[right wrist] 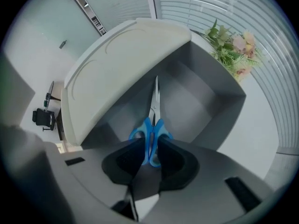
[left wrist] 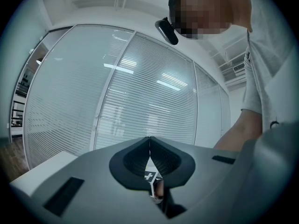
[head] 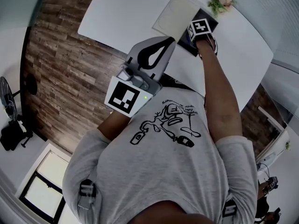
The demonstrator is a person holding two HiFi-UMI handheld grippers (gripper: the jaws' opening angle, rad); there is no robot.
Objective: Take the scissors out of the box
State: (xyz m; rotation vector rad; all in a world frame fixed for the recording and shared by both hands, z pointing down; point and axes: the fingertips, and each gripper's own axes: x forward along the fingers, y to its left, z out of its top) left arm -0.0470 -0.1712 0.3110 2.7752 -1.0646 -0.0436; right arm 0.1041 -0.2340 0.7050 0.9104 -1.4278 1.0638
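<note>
Scissors (right wrist: 150, 139): blue handles, steel blades closed, standing inside the box (right wrist: 205, 94) with blades pointing toward its floor and handles uppermost.

Left hand-held gripper (head: 171, 40): held level in front of the person's chest at the table (head: 121, 13) edge, well apart from the box; jaws pressed together, tips meeting.

Lid (right wrist: 117, 69): pale, hinged open, leaning away at the left side of the box.

Box: grey, open-topped, on the white table.

Right hand-held gripper (right wrist: 150, 152): pointing straight down into the box, jaws pinching the scissors by the blue handles, one pad against each side. In the head view only its marker cube shows above the box.

Flowers (right wrist: 233, 50): small pink and green bunch, on the table beyond the box's right corner.
</note>
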